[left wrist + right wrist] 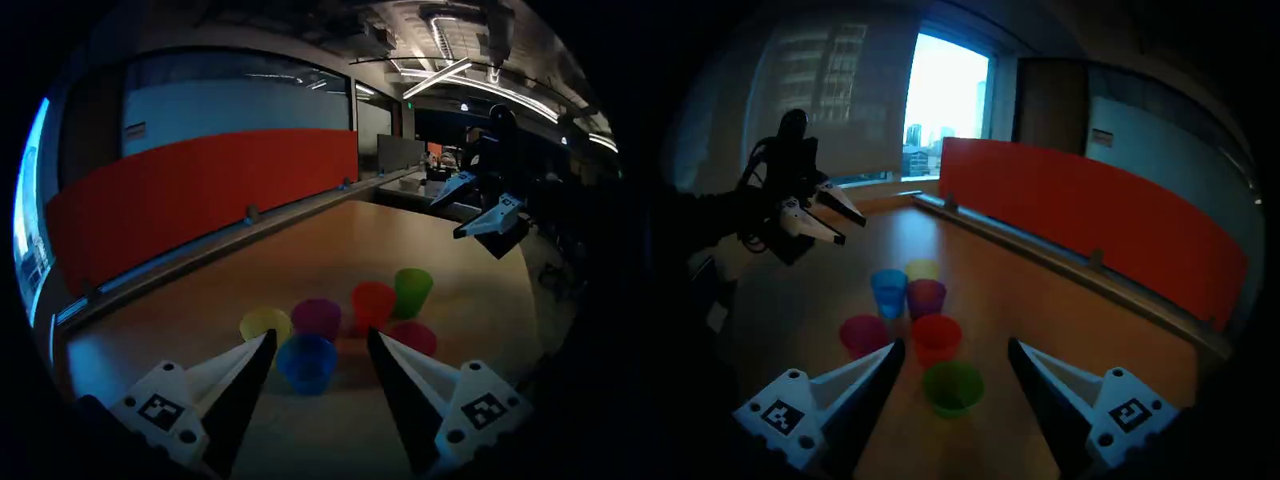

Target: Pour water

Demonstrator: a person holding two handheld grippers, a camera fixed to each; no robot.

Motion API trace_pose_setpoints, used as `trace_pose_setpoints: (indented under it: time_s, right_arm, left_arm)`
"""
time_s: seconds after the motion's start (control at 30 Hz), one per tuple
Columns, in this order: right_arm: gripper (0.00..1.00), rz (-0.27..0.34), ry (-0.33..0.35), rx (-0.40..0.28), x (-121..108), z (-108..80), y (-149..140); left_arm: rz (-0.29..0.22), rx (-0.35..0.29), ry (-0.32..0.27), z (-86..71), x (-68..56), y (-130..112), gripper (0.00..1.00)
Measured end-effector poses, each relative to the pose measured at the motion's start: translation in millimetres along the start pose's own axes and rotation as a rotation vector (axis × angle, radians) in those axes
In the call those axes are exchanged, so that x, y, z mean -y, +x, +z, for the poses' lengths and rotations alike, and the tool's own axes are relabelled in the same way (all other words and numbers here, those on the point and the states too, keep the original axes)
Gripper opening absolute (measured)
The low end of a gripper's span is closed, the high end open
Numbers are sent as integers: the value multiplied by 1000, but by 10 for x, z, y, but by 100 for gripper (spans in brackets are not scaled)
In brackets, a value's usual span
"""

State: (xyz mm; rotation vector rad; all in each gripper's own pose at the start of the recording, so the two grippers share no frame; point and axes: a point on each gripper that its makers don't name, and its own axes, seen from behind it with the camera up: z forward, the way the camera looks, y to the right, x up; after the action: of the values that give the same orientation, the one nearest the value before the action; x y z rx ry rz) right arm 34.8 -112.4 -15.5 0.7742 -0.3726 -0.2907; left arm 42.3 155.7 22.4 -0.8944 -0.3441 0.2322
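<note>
The left gripper (321,333) and right gripper (956,343) gape wide, empty. On the worktop (448,248), the upright blue cup (306,364) stands just beyond the left fingers' gap, the green cup (953,388) beyond the right's.

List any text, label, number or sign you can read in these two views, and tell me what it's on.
No text can be read.
Wall sign, above the red partition: too small and blurred to read.
Claw markers: black-and-white square codes on the left claw and right claw; patterns, not words.
Cups: no print visible.
</note>
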Motion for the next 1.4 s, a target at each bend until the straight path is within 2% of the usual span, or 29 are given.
trace_pose_setpoints:
  time_s: [0.27, 0.63, 1.4]
  right_arm:
    - [99, 0, 14, 39, -20, 121, -237]
    - [99, 5, 27, 78, -44, 226, -454]
    - [99, 1, 47, 132, -58, 326, -796]
  left_arm:
    - [29, 68, -14, 157, -2, -276, 83]
    - [57, 167, -13, 279, 79, -634, 83]
    - [62, 282, -9, 512, 247, -946, 83]
